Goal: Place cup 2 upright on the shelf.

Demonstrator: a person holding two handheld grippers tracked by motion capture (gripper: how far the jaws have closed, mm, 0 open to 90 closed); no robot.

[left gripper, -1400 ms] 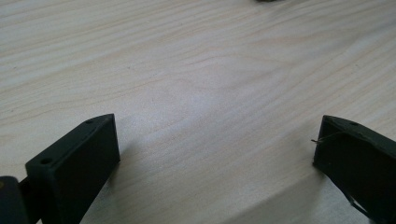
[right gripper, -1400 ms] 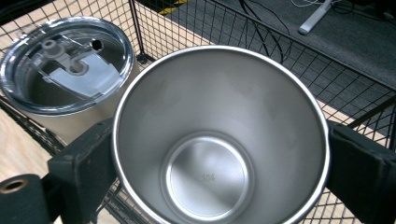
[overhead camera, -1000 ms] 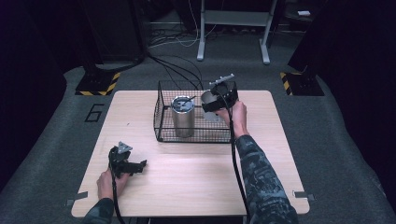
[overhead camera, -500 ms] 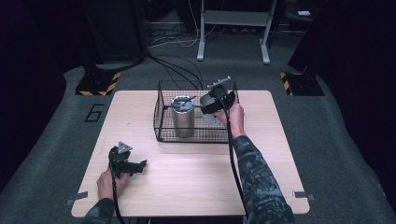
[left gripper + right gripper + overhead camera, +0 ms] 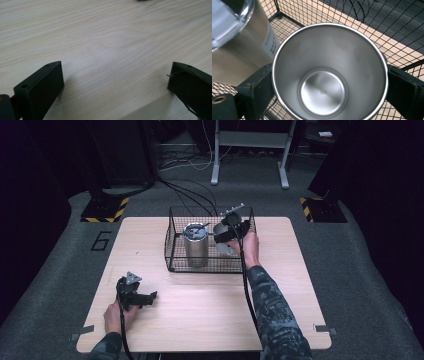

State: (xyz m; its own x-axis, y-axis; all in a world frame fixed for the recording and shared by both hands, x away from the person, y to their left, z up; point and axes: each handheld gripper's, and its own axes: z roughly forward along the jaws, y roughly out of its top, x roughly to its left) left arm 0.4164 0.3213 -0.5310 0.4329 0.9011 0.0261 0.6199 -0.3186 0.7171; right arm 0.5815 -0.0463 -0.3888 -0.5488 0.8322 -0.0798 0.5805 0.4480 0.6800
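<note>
A black wire basket [image 5: 172, 247] stands at the back middle of the wooden table [image 5: 210, 315]. Inside it a tall steel tumbler [image 5: 195, 245] with a clear lid stands upright. My right gripper [image 5: 226, 237] is shut on a small steel cup [image 5: 224, 246], held inside the basket's right half. In the right gripper view the cup's open mouth [image 5: 329, 72] faces the camera, a jaw on each side of its rim, the tumbler [image 5: 239, 47] at its left. My left gripper [image 5: 145, 297] rests open on the table at front left; its fingers [image 5: 41, 85] are wide apart over bare wood.
Cables [image 5: 192, 200] run from the basket's back edge to the floor. A desk frame [image 5: 250, 150] stands farther back. Yellow-black floor markers [image 5: 105, 210] lie beyond the table's far corners.
My right gripper with the cup has moved slightly left and down into the basket, closer to the tumbler. The left gripper has stayed still.
</note>
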